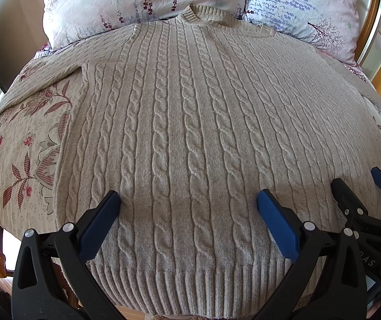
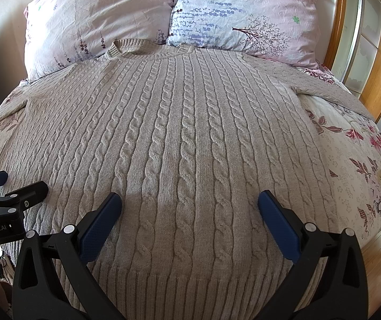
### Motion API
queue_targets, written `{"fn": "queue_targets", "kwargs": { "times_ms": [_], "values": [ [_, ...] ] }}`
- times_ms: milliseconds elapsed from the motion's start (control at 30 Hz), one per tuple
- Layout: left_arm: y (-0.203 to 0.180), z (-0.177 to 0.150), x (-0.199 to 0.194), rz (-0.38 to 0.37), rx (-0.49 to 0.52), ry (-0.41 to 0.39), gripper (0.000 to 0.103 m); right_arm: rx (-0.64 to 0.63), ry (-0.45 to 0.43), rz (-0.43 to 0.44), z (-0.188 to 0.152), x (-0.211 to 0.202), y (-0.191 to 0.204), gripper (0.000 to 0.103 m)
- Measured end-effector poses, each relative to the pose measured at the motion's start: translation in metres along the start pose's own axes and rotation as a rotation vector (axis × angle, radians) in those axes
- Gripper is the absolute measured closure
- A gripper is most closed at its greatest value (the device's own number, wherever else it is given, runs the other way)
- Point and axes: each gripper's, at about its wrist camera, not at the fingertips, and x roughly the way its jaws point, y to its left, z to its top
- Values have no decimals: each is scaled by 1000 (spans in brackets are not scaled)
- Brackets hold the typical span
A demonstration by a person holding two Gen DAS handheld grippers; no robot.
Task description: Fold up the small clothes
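Observation:
A beige cable-knit sweater (image 1: 185, 122) lies flat and face up on the bed, collar (image 1: 201, 14) toward the pillows, ribbed hem (image 1: 190, 282) nearest me. It also shows in the right wrist view (image 2: 179, 138). Its sleeves spread out to the left (image 1: 43, 72) and right (image 2: 331, 88). My left gripper (image 1: 189, 200) is open and empty, hovering over the lower body of the sweater. My right gripper (image 2: 190, 200) is open and empty beside it, also over the lower part. Each gripper shows at the other view's edge: the right one (image 1: 361, 184) and the left one (image 2: 19, 184).
The bed has a floral cover (image 1: 27, 144) (image 2: 355, 160). Two floral pillows (image 2: 97, 21) (image 2: 246, 13) lean at the head. A wooden frame with glass panels (image 2: 371, 40) stands at the right. Wooden floor (image 2: 379, 250) shows at the lower right.

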Motion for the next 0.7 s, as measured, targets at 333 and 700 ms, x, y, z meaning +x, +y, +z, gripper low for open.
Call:
{"fn": "queue_targets", "kwargs": {
  "times_ms": [333, 700],
  "values": [
    [0, 0, 0, 0, 0, 1, 2, 0, 0, 0, -1, 0, 0, 1],
    [0, -1, 4, -1, 8, 22, 2, -41, 29, 23, 4, 6, 2, 1]
  ]
}}
